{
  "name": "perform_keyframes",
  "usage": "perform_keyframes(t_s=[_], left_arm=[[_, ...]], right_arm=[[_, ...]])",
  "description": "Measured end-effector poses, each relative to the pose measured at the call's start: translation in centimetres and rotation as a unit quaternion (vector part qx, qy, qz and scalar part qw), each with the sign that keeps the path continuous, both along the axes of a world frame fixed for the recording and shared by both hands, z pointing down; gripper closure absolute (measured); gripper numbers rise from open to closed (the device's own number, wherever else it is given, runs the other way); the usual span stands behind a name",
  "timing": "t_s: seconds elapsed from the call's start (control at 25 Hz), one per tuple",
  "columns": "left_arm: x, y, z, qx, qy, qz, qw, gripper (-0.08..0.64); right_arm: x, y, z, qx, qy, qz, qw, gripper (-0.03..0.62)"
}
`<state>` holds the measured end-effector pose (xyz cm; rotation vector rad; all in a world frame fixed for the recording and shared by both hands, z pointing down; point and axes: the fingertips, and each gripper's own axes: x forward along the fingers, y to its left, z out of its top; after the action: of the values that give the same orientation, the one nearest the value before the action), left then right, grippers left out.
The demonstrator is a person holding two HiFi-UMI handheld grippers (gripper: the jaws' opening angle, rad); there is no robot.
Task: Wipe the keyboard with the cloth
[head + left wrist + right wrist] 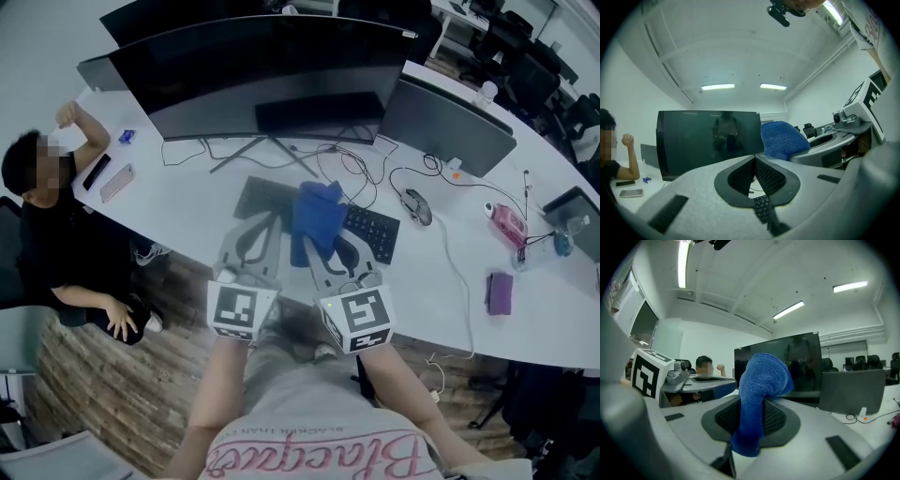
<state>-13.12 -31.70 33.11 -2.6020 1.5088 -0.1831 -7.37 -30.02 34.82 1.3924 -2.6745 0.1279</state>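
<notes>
A black keyboard [373, 231] lies on the white desk [187, 220] in front of a curved monitor. My right gripper [327, 236] is shut on a blue cloth [317, 219], which drapes over the keyboard's middle in the head view. In the right gripper view the cloth [761, 390] is pinched between the jaws and bulges above my right gripper [752, 403]. My left gripper [265, 216] hovers over the keyboard's left part, shut and empty. In the left gripper view a few keys of the keyboard [761, 207] show below my left gripper [754, 159], and the cloth [783, 139] is at its right.
A large curved monitor [272, 66] and a second screen [445, 122] stand behind the keyboard. A mouse [417, 206] and cables lie to the right, then a pink object [509, 223] and a purple one [500, 292]. A seated person [56, 234] and phones [117, 183] are at left.
</notes>
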Motion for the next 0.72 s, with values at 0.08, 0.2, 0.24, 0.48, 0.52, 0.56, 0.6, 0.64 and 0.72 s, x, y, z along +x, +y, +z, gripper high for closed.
perform_keyframes(t_s=[0.08, 0.2, 0.24, 0.48, 0.52, 0.56, 0.6, 0.64, 0.72], left_arm=[[-1.4, -1.5, 0.4, -0.005, -0.001, 0.004, 1.0000, 0.555], [-3.9, -4.0, 1.4, -0.017, 0.000, 0.004, 0.9998, 0.555], [-4.9, -4.8, 1.9, -0.022, 0.001, 0.002, 0.9997, 0.555], [-9.7, -9.2, 4.7, -0.055, 0.003, 0.000, 0.9985, 0.555], [-10.3, -9.8, 5.2, -0.060, 0.003, 0.001, 0.9982, 0.555], [-10.9, -10.4, 5.7, -0.066, 0.002, 0.002, 0.9978, 0.555], [-11.6, -10.9, 6.3, -0.072, 0.000, 0.003, 0.9974, 0.555], [-12.2, -11.4, 6.8, -0.077, -0.002, 0.005, 0.9970, 0.555], [-13.4, -12.2, 7.9, -0.090, -0.006, 0.008, 0.9959, 0.555]], right_arm=[[-1.4, -1.4, 0.3, -0.008, 0.001, 0.002, 1.000, 0.505], [-3.6, -3.5, 1.4, -0.027, 0.006, 0.002, 1.000, 0.505], [-4.4, -4.3, 1.9, -0.035, 0.007, 0.003, 0.999, 0.505], [-8.7, -8.6, 4.7, -0.080, 0.001, 0.006, 0.997, 0.505], [-9.4, -9.3, 5.2, -0.087, -0.001, 0.005, 0.996, 0.505], [-10.1, -9.9, 5.7, -0.095, -0.003, 0.004, 0.996, 0.505], [-10.8, -10.5, 6.2, -0.103, -0.006, 0.004, 0.995, 0.505], [-11.6, -11.1, 6.7, -0.111, -0.010, 0.003, 0.994, 0.505], [-13.0, -12.1, 7.7, -0.129, -0.016, 0.001, 0.992, 0.505]])
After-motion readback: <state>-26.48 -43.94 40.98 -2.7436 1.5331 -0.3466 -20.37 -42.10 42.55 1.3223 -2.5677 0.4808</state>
